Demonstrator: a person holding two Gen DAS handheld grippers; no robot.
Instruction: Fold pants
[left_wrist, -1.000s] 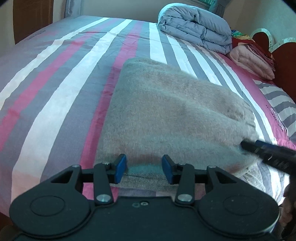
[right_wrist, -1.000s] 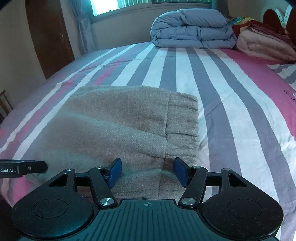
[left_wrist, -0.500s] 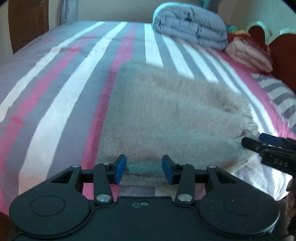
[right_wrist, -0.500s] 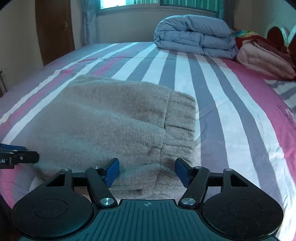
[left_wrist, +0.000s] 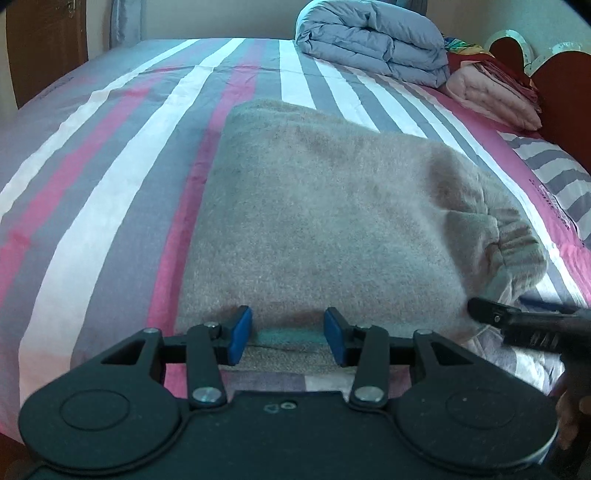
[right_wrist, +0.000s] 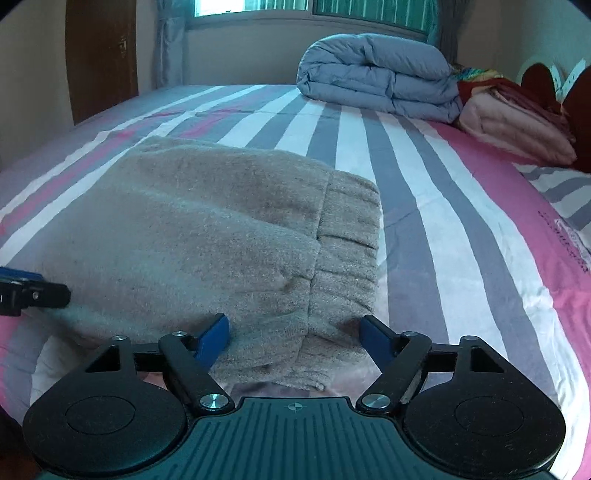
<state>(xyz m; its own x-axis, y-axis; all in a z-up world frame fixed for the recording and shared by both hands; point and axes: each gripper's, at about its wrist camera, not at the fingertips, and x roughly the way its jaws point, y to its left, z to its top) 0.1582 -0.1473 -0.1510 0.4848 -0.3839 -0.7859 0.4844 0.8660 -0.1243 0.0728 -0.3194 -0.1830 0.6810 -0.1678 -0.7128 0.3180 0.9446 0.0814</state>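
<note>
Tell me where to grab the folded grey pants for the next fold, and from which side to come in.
Take the pants by their near edge, coming in low from the bed's near side. That edge faces both open grippers: the left gripper straddles the plain end, and the right gripper straddles the corner by the ribbed waistband. Pinching both near corners likely lets the stack lift evenly.
</note>
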